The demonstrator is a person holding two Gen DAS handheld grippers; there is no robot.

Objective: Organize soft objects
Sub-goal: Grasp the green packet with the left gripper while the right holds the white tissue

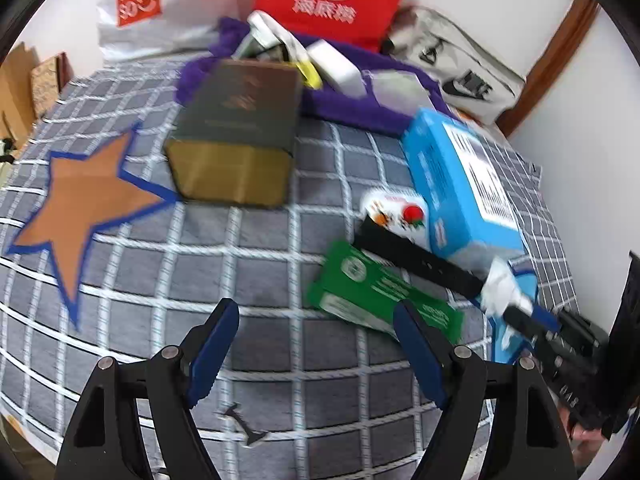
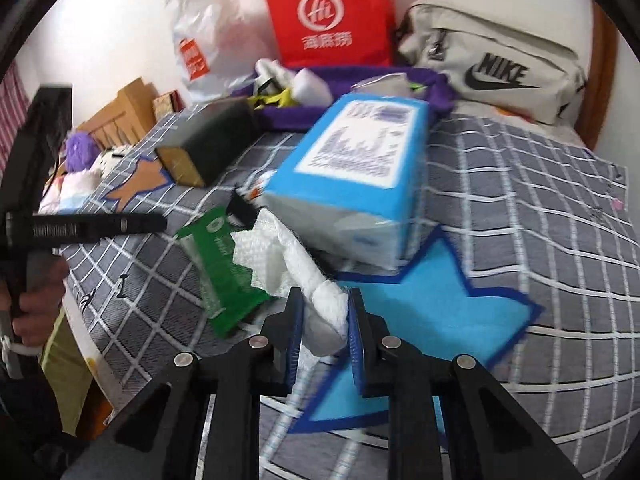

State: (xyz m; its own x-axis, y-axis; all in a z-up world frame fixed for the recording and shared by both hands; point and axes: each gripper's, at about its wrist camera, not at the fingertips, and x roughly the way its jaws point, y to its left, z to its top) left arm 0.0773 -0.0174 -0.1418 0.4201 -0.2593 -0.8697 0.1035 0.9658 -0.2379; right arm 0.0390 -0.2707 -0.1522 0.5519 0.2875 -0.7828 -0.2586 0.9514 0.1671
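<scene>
The right gripper [image 2: 325, 312] has its jaws closed on a bunched white paper towel [image 2: 280, 256], held just in front of the blue tissue box [image 2: 352, 176]. It looks feather-light, limp and tearable, so the gathered twist seems the safest hold. The left gripper [image 1: 316, 344] hangs wide open and empty left of that box.

Black angular left gripper [image 1: 316, 344], blue pads [image 1: 212, 354], silver pivot screws, matching right gripper [image 2: 325, 316], bare-skinned hand [image 2: 34, 312]

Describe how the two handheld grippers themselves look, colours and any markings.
Both the left gripper and right gripper have black angular linkage arms with silver pivot pins and blue finger pads. The left one's black body carries pale lettering, too blurred to read.
</scene>
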